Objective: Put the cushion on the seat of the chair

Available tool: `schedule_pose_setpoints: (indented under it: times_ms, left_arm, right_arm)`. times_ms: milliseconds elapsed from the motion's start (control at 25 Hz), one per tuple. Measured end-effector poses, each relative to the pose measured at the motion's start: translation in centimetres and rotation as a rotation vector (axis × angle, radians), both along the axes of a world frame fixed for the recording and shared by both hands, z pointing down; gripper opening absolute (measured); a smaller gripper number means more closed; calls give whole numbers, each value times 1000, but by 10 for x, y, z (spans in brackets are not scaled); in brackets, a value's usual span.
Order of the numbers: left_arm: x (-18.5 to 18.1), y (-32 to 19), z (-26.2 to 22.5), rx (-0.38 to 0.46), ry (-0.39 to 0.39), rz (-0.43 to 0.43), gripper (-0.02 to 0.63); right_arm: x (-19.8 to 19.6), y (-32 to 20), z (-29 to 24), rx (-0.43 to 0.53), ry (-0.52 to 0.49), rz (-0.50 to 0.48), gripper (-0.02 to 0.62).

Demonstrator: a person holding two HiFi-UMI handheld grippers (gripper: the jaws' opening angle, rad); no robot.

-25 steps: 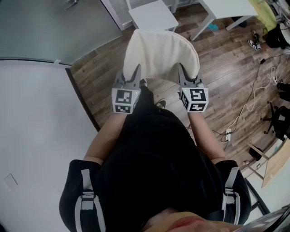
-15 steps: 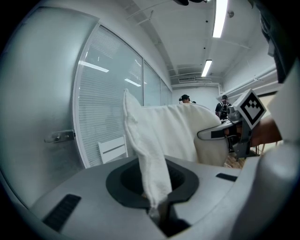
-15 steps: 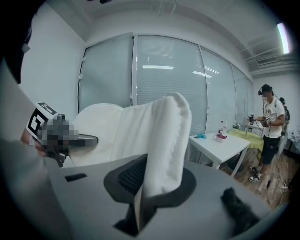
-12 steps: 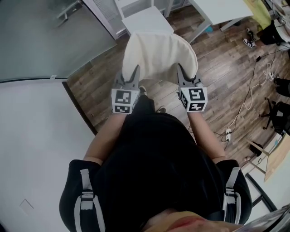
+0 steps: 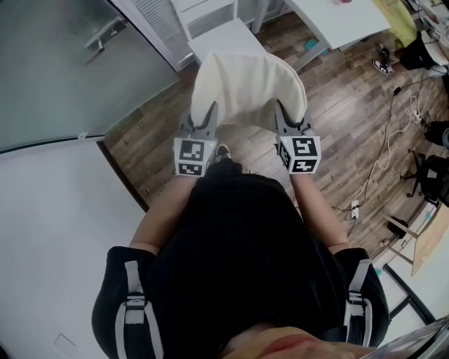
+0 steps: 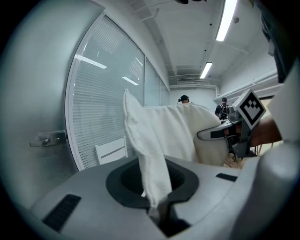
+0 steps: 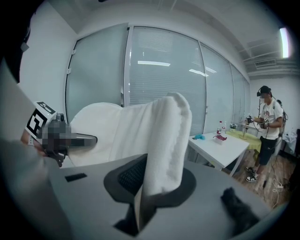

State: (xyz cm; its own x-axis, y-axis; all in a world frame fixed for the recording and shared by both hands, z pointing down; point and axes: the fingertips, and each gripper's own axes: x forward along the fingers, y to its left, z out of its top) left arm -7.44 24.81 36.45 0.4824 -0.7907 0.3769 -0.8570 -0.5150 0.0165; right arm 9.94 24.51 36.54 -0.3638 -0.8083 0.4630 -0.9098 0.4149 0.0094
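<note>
A cream cushion (image 5: 249, 84) hangs in the air in front of me, held by its near edge at both corners. My left gripper (image 5: 211, 106) is shut on the left corner, and the fabric pinched in it (image 6: 151, 178) rises straight out of the jaws. My right gripper (image 5: 278, 105) is shut on the right corner, where a thick fold (image 7: 164, 150) stands between the jaws. The white chair (image 5: 210, 41) stands just beyond the cushion, which hides most of its seat. Its back (image 6: 110, 151) shows against the glass wall.
A white table (image 5: 340, 17) stands at the upper right, with small items on its top (image 7: 220, 140). Cables (image 5: 393, 151) and shoes (image 5: 385, 57) lie on the wood floor at the right. A glass wall with blinds (image 6: 101, 103) runs along the left. A person (image 7: 268, 126) stands far right.
I have walked forward with the cushion: the floor, chair and table have slid toward me and the chair's seat has gone further under the cushion. Both grippers keep their hold.
</note>
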Motion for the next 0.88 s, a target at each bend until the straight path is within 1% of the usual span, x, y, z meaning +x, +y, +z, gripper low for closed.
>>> schedule_pose_setpoints:
  times_ms: [240, 400, 600, 880]
  left_arm:
    - [-14, -29, 7, -8, 0, 23, 57]
    - [-15, -45, 8, -12, 5, 26, 57]
    - [-2, -67, 10, -12, -1, 20, 57]
    - [22, -112, 5, 2, -19, -36, 57]
  right_arm:
    - [-14, -24, 5, -11, 7, 19, 54]
    - [-12, -40, 6, -11, 15, 24, 54]
    - [4, -66, 11, -10, 9, 26, 54]
    - [26, -120, 7, 1, -4, -37, 54]
